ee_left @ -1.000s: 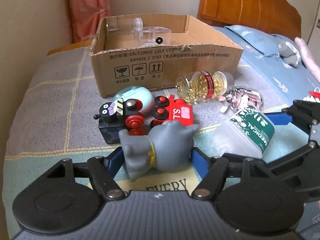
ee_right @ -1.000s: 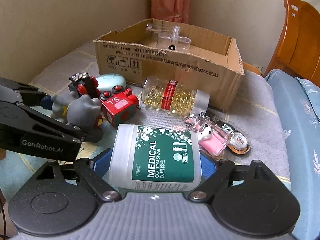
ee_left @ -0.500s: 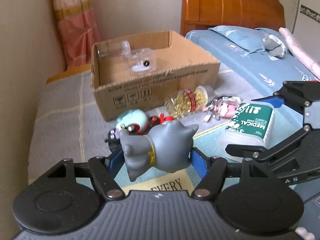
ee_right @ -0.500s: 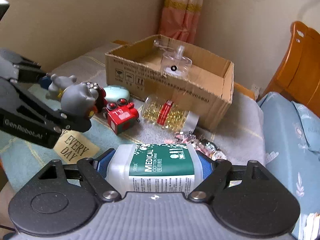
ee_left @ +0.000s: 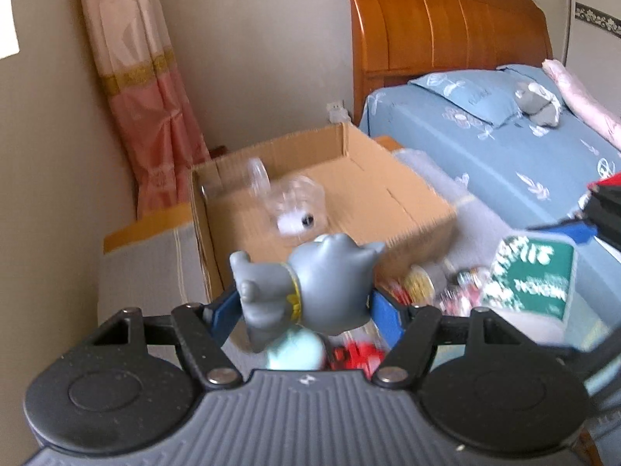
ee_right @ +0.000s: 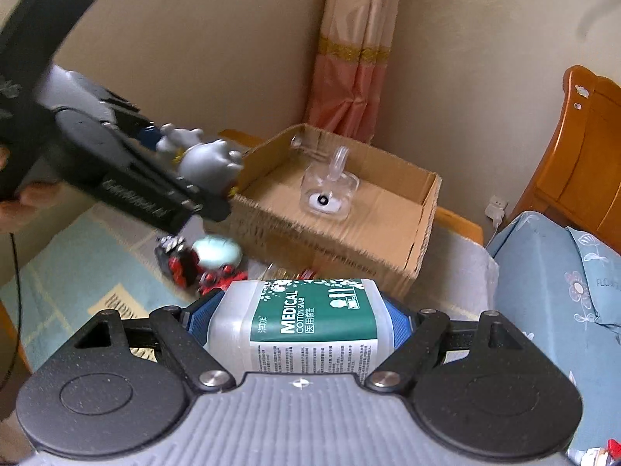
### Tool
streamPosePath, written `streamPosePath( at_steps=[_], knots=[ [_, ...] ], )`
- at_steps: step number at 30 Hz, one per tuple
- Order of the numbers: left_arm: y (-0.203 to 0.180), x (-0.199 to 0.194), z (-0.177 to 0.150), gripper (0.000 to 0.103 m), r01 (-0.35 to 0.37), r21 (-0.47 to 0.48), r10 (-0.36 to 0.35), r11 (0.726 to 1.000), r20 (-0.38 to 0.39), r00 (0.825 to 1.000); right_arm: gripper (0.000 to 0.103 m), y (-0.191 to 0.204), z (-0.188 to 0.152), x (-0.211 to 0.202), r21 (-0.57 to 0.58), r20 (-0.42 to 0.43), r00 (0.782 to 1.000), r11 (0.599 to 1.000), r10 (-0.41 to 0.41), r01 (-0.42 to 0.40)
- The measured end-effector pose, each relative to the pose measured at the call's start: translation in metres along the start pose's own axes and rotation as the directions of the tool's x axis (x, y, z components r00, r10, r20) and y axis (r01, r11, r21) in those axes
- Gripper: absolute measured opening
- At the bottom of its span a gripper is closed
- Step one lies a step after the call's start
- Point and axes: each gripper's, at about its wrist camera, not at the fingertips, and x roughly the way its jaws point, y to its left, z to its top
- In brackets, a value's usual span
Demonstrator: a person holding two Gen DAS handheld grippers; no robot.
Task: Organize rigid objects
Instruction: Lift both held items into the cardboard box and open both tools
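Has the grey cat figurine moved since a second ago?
Yes. The grey cat figurine has risen off the cloth, toward the brown cardboard box, gripped by the left gripper.

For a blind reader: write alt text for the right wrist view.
The right tongs grip a green-labelled cotton swab bottle before an open cardboard box. At left, the left tongs hold a grey toy figure near the box's edge.

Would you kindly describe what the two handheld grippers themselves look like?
Each has a ribbed grey body, round black discs, black linkage arms with silver rivets and blue finger pads. In the right wrist view, the left gripper bears blurred white lettering on its black side, and a thin black cable hangs below it.
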Motion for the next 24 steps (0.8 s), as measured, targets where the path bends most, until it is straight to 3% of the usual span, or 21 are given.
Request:
streamPosePath(
  at_steps=[6, 9, 10, 11, 17, 24],
  knots=[
    [0.012, 0.036, 0.025, 0.071, -0.027, -0.037, 0.027, 0.999, -0.013, 1.000, 0.087, -0.014, 0.016, 0.005, 0.024, 0.016, 1.000, 0.999, -0.023, 0.023],
    [0.018, 0.050, 0.029, 0.079, -0.025, -0.058, 0.023, 0.998, -0.027, 0.999, 0.087, -0.019, 0.023, 0.007, 0.038, 0.028, 0.999, 0.999, -0.026, 0.025],
    [0.021, 0.054, 0.028, 0.088, -0.029, -0.074, 0.027, 0.997, -0.032, 0.999, 0.087, -0.020, 0.025, 0.007, 0.042, 0.031, 0.999, 0.999, -0.027, 0.025],
    [0.023, 0.054, 0.027, 0.093, -0.038, -0.087, 0.036, 0.995, -0.025, 0.999, 0.087, -0.021, 0.027, 0.008, 0.045, 0.034, 0.999, 0.999, -0.025, 0.024],
    [0.033, 0.042, 0.010, 0.096, -0.019, -0.130, 0.016, 0.991, -0.026, 1.000, 0.087, -0.022, 0.036, 0.014, 0.040, 0.036, 0.999, 0.999, -0.025, 0.024],
    [0.036, 0.016, -0.022, 0.096, -0.051, -0.144, 0.045, 0.988, -0.043, 0.998, 0.087, -0.030, 0.049, 0.026, 0.064, 0.023, 0.999, 0.998, -0.028, 0.027]
  ],
)
